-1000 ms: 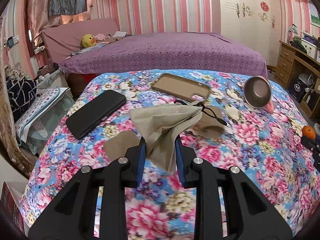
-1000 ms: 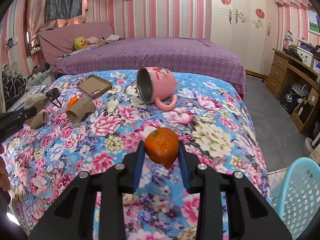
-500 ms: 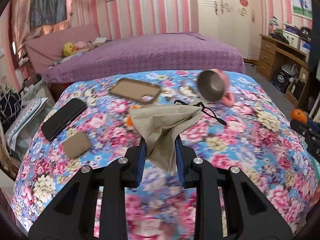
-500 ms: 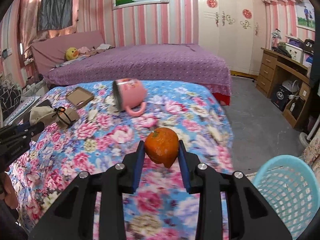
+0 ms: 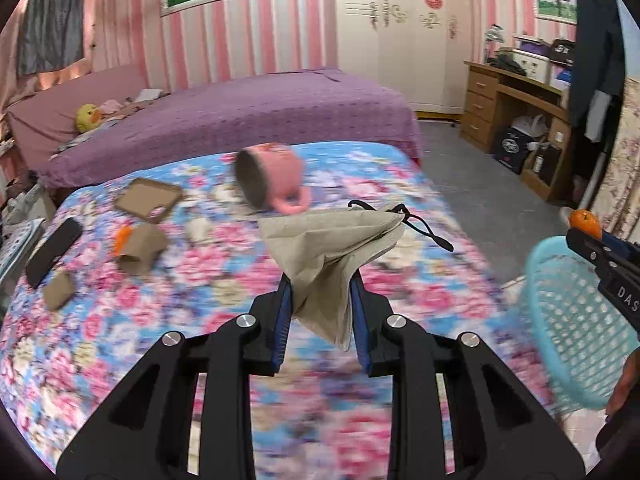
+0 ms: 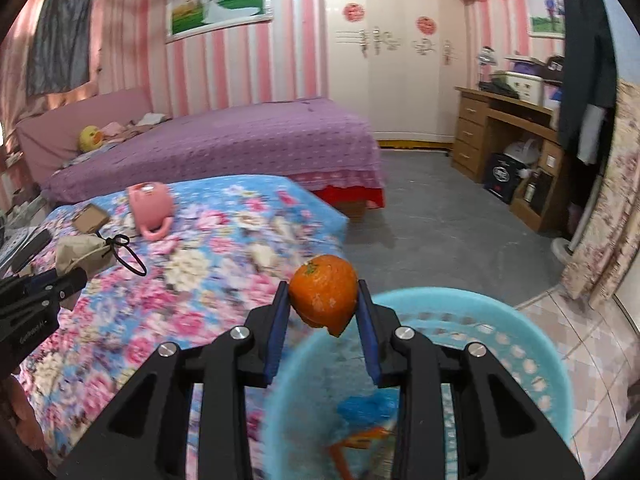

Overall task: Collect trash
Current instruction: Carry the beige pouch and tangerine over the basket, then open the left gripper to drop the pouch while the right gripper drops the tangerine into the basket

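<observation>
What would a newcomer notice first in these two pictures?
The orange peel stands out, clamped in the right gripper just above the light-blue basket on the floor. Next comes the crumpled brown paper bag in the left gripper, above the flowered bedspread, where a pink mug lies tipped over.

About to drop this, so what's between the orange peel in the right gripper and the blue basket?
Nothing. In the right wrist view the orange peel, clamped in the right gripper, hangs directly over the blue basket.
</observation>
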### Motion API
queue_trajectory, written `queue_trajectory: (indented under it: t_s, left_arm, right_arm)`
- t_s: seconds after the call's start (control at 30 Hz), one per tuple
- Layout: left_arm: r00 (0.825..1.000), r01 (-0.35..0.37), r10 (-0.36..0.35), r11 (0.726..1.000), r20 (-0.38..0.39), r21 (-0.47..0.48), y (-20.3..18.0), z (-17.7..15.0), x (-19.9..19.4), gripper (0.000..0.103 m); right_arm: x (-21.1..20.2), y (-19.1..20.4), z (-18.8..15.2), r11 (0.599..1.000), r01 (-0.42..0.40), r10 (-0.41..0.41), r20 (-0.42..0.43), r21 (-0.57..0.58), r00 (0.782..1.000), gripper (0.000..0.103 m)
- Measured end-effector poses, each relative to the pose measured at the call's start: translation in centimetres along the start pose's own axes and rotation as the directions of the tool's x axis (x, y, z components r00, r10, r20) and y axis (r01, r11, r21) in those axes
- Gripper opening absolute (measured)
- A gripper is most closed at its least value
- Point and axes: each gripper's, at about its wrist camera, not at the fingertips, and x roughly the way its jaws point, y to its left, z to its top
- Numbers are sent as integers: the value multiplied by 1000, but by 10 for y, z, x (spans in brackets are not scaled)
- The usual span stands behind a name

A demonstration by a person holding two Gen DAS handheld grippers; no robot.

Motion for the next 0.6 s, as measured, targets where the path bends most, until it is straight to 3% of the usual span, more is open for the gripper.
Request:
queue_trajectory:
  t_s: [0.27,0.6]
  left_arm:
    - [994,108,-108,992,0,70,-83,-6,-7,26]
    - [972,234,-228,957,-50,174,-167,-18,-7,28]
  right_arm:
    - [-9,-72,-12,992,90,-90,-2,92,996,33]
    - [-14,-127,-21,963,143,-149,8,230,989,33]
